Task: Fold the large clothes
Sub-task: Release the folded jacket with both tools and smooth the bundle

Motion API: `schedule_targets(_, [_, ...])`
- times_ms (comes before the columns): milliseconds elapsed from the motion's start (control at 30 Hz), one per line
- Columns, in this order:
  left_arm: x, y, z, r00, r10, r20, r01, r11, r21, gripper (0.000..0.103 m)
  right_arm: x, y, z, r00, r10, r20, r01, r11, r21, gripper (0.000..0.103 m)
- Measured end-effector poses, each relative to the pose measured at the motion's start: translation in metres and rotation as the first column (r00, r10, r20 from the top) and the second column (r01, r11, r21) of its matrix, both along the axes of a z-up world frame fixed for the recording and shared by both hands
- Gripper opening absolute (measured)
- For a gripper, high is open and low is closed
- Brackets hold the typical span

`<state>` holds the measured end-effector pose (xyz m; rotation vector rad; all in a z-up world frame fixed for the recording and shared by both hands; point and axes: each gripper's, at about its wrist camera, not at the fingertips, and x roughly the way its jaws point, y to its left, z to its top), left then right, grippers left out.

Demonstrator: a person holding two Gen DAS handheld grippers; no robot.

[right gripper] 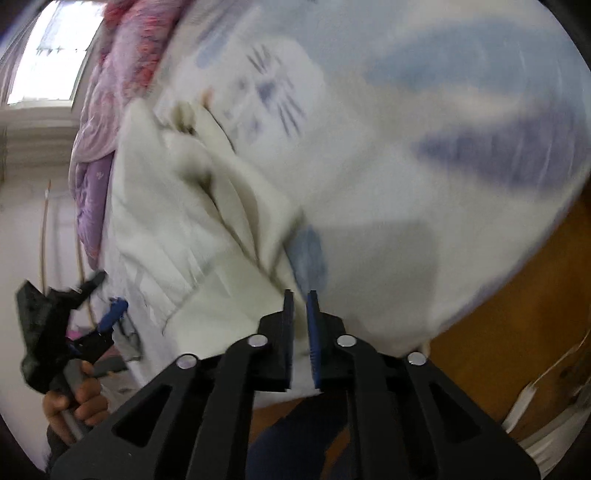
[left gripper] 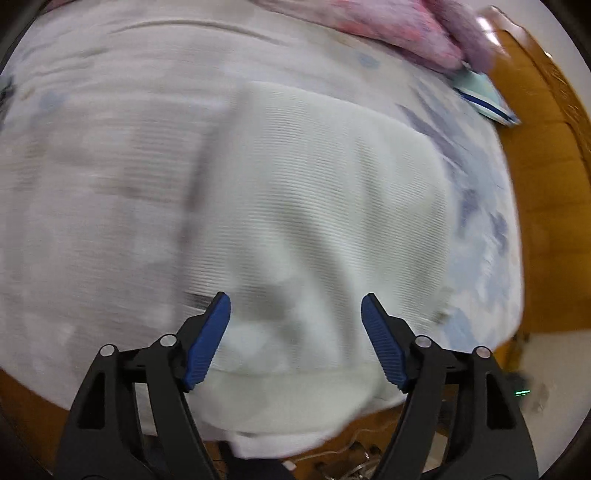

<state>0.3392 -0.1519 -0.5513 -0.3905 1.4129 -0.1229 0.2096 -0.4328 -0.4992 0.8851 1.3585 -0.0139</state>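
Nearest, the left gripper hangs with its jaws spread wide over the near hem of the white garment, nothing between the blue pads, which look clear of the cloth. The right gripper has its jaws only a narrow slit apart at the garment's edge; no cloth shows in the gap, though blur leaves that uncertain. A hand holds the left gripper's handle at the lower left of the right wrist view.

Farther out, the one garment lies on the bed sheet, already doubled into a rough rectangle, its near edge overhanging the mattress. Beyond it sit one pink-and-purple quilt and one small blue-edged item, too blurred to name, with the wooden bed frame at the side.

By my judgement a fold has just been laid and released. The next move calls for pinching two fresh corners, one per gripper, and carrying them across evenly so the layers stay aligned.
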Motion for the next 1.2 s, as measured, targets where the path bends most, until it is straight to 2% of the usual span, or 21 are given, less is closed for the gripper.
schedule_targets(33, [0.001,0.009,-0.005,1.000,0.014,-0.013,-0.014,1.000,0.012,0.074,0.012,-0.001,0.005,1.000,0.011,0.017,-0.010,1.000,-0.024,0.035])
schedule_targets(67, [0.002,0.018,-0.012,0.999,0.033,-0.027,-0.032,0.999,0.019,0.074,0.025,0.000,0.012,0.999,0.020,0.043,-0.018,0.999,-0.049,0.061])
schedule_targets(100, [0.001,0.024,-0.015,0.998,0.047,-0.036,-0.046,0.999,0.018,0.074,0.036,0.002,0.020,0.996,0.031,0.079,-0.026,0.997,-0.070,0.069])
schedule_targets(167, [0.001,0.036,-0.025,0.995,0.065,-0.070,-0.065,0.998,-0.003,0.074,0.065,0.015,0.028,0.986,0.099,0.135,-0.084,0.990,-0.109,0.070])
schedule_targets(267, [0.000,0.047,-0.031,0.994,0.060,-0.093,-0.061,0.998,-0.007,0.074,0.095,0.031,0.018,0.981,0.141,0.135,-0.120,0.981,-0.153,0.070])
schedule_targets(300, [0.000,0.046,-0.033,0.994,0.050,-0.099,-0.051,0.999,-0.008,0.074,0.108,0.037,0.006,0.984,0.152,0.097,-0.134,0.976,-0.169,0.070])
schedule_targets(333, [0.001,0.048,-0.035,0.994,0.039,-0.105,-0.040,0.999,-0.014,0.074,0.115,0.041,-0.005,0.986,0.155,0.055,-0.144,0.975,-0.170,0.069])
schedule_targets(367, [0.002,0.048,-0.038,0.993,0.027,-0.115,-0.029,0.999,-0.020,0.075,0.120,0.044,-0.015,0.988,0.150,0.035,-0.144,0.981,-0.131,0.052])
schedule_targets(400, [0.002,0.048,-0.039,0.992,0.021,-0.124,-0.024,0.999,-0.021,0.075,0.120,0.045,-0.018,0.989,0.147,0.025,-0.143,0.984,-0.108,0.020])
schedule_targets(467, [0.004,0.048,-0.042,0.991,0.007,-0.137,-0.012,0.999,-0.036,0.076,0.119,0.050,-0.011,0.985,0.170,0.035,-0.163,0.975,-0.150,0.013])
schedule_targets(600, [0.012,0.048,-0.046,0.988,0.007,-0.153,-0.019,0.997,-0.078,0.079,0.104,0.036,0.001,0.992,0.124,0.023,-0.120,0.983,-0.142,0.011])
schedule_targets(767, [0.022,0.038,-0.067,0.978,-0.036,-0.205,0.020,0.997,-0.080,0.079,0.105,0.034,-0.046,0.990,0.108,-0.092,-0.123,0.976,-0.178,0.013])
schedule_targets(833, [0.026,0.037,-0.067,0.978,-0.047,-0.203,0.029,0.996,-0.089,0.079,0.111,0.036,-0.048,0.989,0.090,-0.117,-0.110,0.978,-0.177,0.015])
schedule_targets(900, [0.033,0.038,-0.053,0.986,-0.062,-0.152,0.049,0.995,-0.083,0.079,0.118,0.038,-0.031,0.989,0.086,-0.123,-0.110,0.972,-0.206,0.023])
schedule_targets(967, [0.044,0.043,-0.036,0.994,-0.067,-0.086,0.060,0.995,-0.082,0.079,0.123,0.039,-0.013,0.989,0.093,-0.111,-0.119,0.959,-0.258,0.026])
schedule_targets(1067, [0.066,0.051,-0.021,0.998,-0.044,-0.041,0.040,0.993,-0.113,0.079,0.138,0.046,0.027,0.987,0.146,-0.070,-0.162,0.894,-0.418,0.030])
schedule_targets(1133, [0.080,0.051,-0.017,0.999,-0.029,-0.018,0.026,0.991,-0.133,0.079,0.150,0.057,0.039,0.982,0.191,-0.013,-0.176,0.874,-0.453,0.029])
schedule_targets(1200, [0.097,0.047,-0.015,0.999,-0.032,-0.001,0.032,0.989,-0.147,0.078,0.173,0.082,0.051,0.961,0.274,0.045,-0.219,0.847,-0.484,0.021])
